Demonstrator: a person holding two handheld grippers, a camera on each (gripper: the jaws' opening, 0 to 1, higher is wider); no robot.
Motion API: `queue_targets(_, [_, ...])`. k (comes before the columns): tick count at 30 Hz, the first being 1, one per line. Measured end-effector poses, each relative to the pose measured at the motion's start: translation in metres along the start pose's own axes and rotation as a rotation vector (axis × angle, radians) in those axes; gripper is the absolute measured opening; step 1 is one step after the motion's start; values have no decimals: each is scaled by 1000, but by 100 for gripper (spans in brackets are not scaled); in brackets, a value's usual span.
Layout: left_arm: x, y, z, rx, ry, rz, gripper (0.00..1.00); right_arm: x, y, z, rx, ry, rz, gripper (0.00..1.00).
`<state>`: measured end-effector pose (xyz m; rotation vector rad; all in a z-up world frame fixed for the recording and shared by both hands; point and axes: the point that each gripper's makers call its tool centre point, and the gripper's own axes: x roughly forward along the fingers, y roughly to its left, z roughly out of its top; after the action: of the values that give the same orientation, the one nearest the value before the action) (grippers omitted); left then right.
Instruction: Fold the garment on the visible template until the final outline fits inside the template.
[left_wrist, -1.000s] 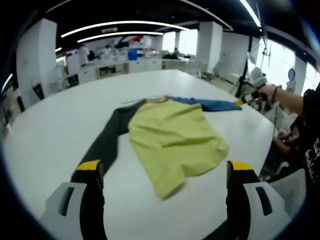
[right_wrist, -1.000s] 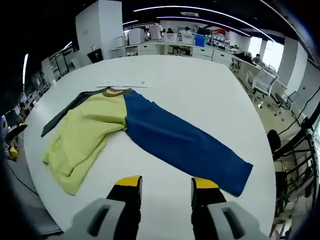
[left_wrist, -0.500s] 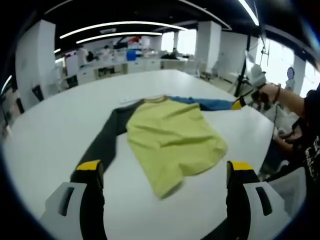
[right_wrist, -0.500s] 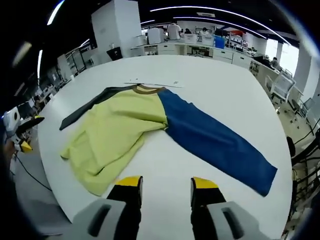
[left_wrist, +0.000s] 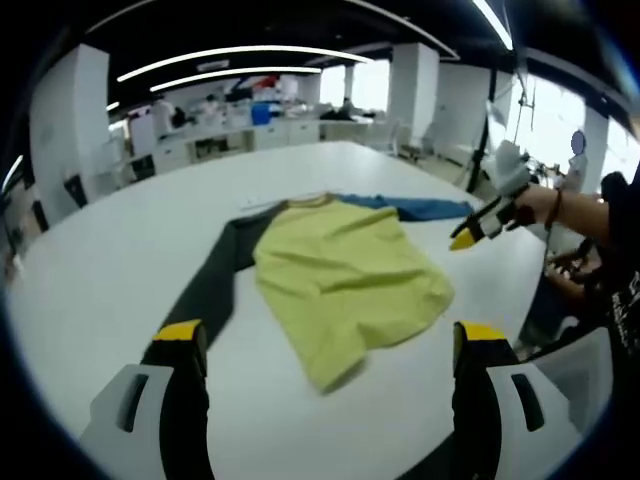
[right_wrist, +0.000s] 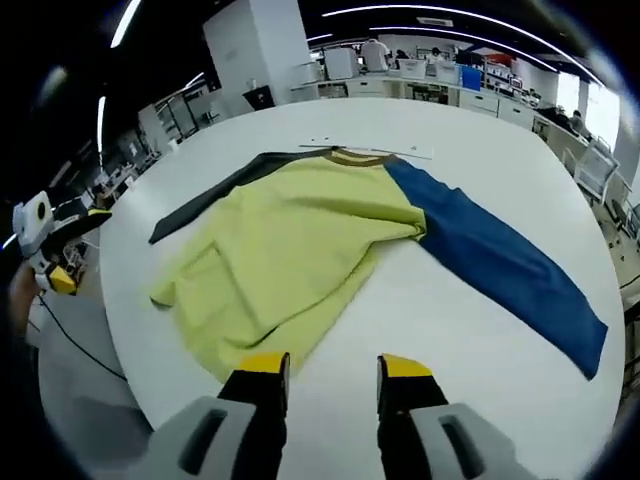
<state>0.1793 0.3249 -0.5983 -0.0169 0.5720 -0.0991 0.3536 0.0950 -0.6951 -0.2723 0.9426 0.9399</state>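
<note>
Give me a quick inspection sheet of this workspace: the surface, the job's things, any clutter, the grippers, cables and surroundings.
Surface: large white table, curved edge, bare around the garment.
Job's things: long-sleeved garment lying spread out and rumpled, yellow-green body, blue sleeve stretched out to one side, dark grey sleeve to the other; thin template marks just beyond the collar.
Clutter: nothing seen.
Grippers: left gripper open, yellow-tipped fingers wide apart above the table; right gripper open, holding nothing, near the garment's hem.
Cables: a dark cable hangs beside the table edge.
Surroundings: open office with desks, white pillars, ceiling light strips.
</note>
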Motion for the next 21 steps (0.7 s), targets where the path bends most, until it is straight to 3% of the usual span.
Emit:
queue_targets(11, [-2, -4, -6, 21, 6, -24, 99, 26, 23, -12, 71, 14, 7, 26])
queue_targets(21, [-8, -1, -6, 41, -7, -58, 99, 37, 32, -18, 110, 18, -6, 13])
